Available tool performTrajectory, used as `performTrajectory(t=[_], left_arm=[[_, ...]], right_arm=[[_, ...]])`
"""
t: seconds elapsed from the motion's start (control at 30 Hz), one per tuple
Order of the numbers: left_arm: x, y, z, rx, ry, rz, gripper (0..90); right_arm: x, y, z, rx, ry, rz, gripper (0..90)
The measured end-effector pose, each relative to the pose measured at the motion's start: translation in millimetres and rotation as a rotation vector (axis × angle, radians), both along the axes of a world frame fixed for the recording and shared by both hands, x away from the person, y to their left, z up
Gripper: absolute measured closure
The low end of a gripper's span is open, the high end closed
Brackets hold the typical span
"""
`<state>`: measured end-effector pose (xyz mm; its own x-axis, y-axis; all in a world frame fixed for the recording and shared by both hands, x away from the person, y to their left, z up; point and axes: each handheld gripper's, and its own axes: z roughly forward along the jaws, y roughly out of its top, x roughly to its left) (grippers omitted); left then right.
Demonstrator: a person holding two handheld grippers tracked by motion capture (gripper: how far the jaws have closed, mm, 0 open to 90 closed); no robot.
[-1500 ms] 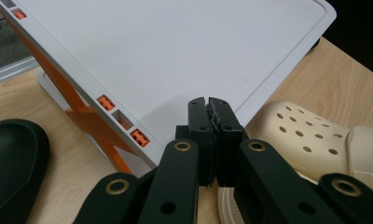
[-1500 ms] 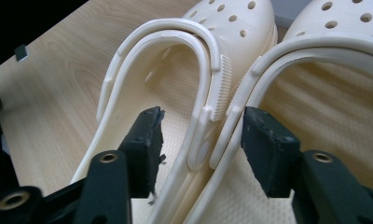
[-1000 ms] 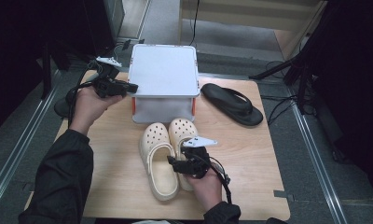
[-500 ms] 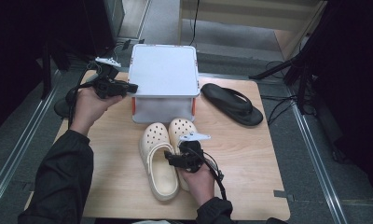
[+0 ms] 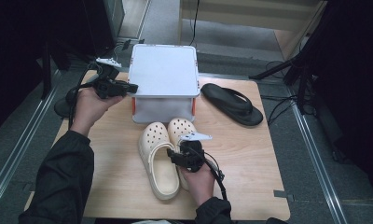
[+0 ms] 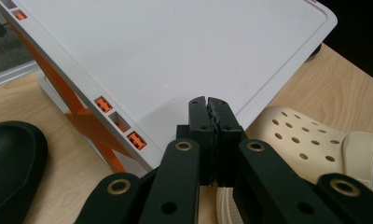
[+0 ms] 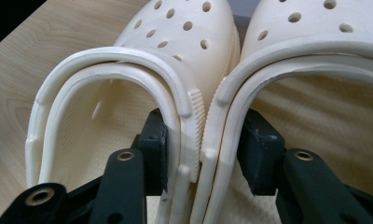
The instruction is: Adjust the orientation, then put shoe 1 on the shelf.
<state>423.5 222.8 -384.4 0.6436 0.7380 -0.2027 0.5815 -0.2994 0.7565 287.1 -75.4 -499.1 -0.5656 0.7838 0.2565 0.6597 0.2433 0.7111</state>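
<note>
Two cream clogs lie side by side on the wooden table (image 5: pixel 250 163), the left clog (image 5: pixel 157 161) and the right clog (image 5: pixel 182 128). My right gripper (image 5: pixel 177 157) straddles their touching inner walls. In the right gripper view one jaw sits inside the left clog (image 7: pixel 175 37) and the other inside the right clog (image 7: pixel 306 28), so the right gripper (image 7: pixel 204 135) is shut on both walls. My left gripper (image 5: pixel 134 87) is shut with nothing held, its tips (image 6: pixel 208 103) over the near edge of the white box lid (image 6: pixel 175 46).
The white box (image 5: pixel 163 77) with orange latches stands at the table's back middle. A black flip-flop (image 5: pixel 231 103) lies to its right. Cables run on the floor at the right, and a dark stand base (image 5: pixel 63 105) sits off the left edge.
My right hand has edged slightly forward along the clogs. The left gripper has stayed at the box lid.
</note>
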Motion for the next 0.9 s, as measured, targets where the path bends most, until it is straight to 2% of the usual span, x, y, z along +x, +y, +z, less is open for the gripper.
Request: performTrajectory(t=[0.33,0.6,0.9], left_arm=[[-0.2,-0.3,-0.1,-0.001,-0.001,0.004,89.5],[-0.6,-0.5,-0.3,-0.001,-0.003,0.005,89.5],[-1.0,-0.8,-0.3,0.000,-0.005,0.008,89.5]], right_arm=[[-0.9,-1.3,1.8,-0.006,-0.003,-0.024,63.9],[0.0,-4.6,3.0,-0.015,-0.011,-0.018,65.3],[4.4,-11.3,11.6,0.024,-0.005,-0.009,65.7]])
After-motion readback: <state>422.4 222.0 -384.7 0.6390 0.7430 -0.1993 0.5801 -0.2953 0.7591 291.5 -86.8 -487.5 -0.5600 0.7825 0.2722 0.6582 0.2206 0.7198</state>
